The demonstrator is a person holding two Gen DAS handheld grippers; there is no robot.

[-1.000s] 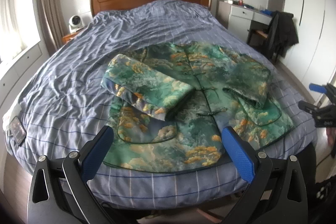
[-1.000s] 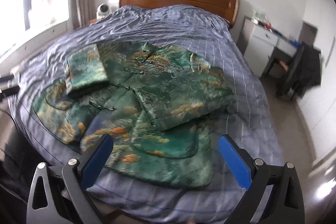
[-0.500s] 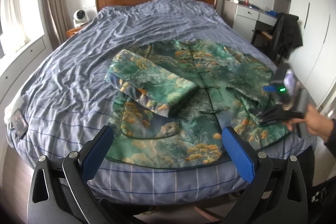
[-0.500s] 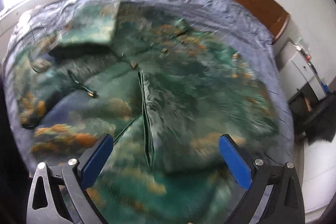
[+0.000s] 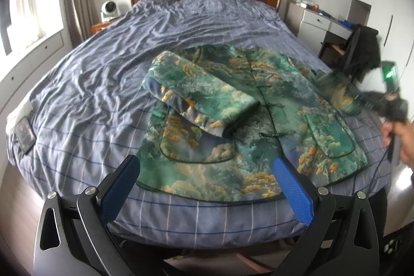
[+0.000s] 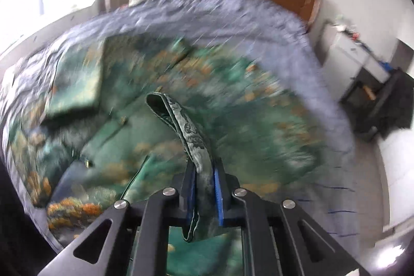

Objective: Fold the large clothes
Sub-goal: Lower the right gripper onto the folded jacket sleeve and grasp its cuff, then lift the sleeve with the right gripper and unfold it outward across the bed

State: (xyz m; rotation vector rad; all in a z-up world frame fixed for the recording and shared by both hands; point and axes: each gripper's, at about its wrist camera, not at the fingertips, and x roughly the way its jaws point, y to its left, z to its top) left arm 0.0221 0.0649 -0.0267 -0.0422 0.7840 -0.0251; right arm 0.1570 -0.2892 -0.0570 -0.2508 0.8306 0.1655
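The jacket [image 5: 248, 120] lies front-up on the bed [image 5: 108, 84], hem toward you, spread across the near half. One sleeve [image 5: 201, 100] is already folded across the chest at about 10 o'clock from the jacket's centre. The other sleeve's cuff [image 6: 186, 131] is pinched in your right gripper [image 6: 204, 188], its jaws pressed together on a doubled band of fabric that sticks out ahead of the pads.

Risks, judged from this view:
- The hold sits on a narrow edge of stiff-looking brocade. A fast swing toward 9 o'clock could pull it out of the pads.
- Lifting from the cuff alone may drag the shoulder and skew the body; the folded sleeve could slide.
- The right-wrist view is heavily blurred, so landing position is hard to check.

Your left gripper [image 5: 207, 185] hovers at 6 o'clock off the hem, jaws spread, nothing between them.

Versus a second ago: your right jaws were wide apart above the bed's near corner; now they are clamped on the cuff, which is raised off the body. The left view barely changes.
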